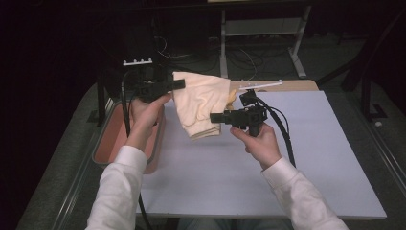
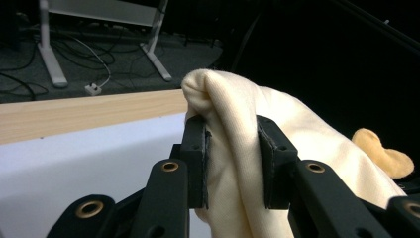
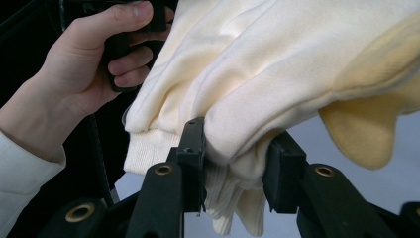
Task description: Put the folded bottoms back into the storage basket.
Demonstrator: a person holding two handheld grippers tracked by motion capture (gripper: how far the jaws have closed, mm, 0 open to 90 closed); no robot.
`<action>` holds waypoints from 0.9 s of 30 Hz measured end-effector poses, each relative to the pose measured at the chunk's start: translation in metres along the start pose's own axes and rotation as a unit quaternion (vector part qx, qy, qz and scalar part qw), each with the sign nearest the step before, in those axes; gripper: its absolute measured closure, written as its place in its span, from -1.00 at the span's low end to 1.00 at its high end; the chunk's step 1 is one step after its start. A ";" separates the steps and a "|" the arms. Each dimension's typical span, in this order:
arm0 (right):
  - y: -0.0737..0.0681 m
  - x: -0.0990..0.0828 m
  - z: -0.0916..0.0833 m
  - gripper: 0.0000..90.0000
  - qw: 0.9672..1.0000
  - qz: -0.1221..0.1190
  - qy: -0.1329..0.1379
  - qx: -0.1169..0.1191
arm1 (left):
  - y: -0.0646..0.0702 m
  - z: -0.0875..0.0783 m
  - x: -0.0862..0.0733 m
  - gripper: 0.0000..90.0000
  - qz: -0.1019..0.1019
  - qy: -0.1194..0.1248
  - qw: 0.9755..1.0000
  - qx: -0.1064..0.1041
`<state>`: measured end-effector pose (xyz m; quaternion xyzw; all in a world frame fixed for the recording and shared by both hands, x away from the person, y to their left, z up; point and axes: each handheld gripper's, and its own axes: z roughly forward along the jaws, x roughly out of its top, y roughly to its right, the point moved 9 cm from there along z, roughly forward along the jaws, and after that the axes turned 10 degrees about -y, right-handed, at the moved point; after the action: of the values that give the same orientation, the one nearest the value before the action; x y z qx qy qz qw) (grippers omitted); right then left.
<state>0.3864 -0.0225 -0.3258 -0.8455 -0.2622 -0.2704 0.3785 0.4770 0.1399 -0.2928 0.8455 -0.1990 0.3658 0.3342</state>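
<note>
Desk point(image 1: 306, 158), white top, mostly bare. Salmon bin point(image 1: 111, 143) at its left edge; the part in view looks empty, the left arm hides the rest. Cream garment point(image 1: 198, 103) held clear above the desk between both grippers, yellow patch at the far side. Left gripper point(image 1: 178, 84) clamped on the top fold, right gripper point(image 1: 216, 117) clamped on the lower ribbed hem. Step, by my read: lifting and spreading to fold. Next move calls for both grips kept tight, cloth pulled taut, then lowered flat.

Cream folded garment point(image 1: 200, 103), ribbed cuffs, hanging bunched above the table
</note>
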 end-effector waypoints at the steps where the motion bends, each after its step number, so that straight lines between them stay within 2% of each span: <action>1: -0.001 0.001 0.001 0.44 1.000 -0.001 0.000 0.001 | -0.001 -0.002 0.001 0.54 0.002 0.001 1.000 0.002; 17: -0.018 0.015 0.019 0.44 1.000 -0.015 -0.006 0.006 | -0.014 -0.029 0.006 0.54 0.010 0.009 1.000 0.020; 27: -0.032 0.024 0.034 0.43 0.999 -0.029 -0.011 0.011 | -0.026 -0.049 0.006 0.54 0.004 0.017 0.999 0.028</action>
<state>0.3913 0.0284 -0.3136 -0.8362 -0.2939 -0.2689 0.3768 0.4722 0.1923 -0.2742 0.8475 -0.1864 0.3868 0.3121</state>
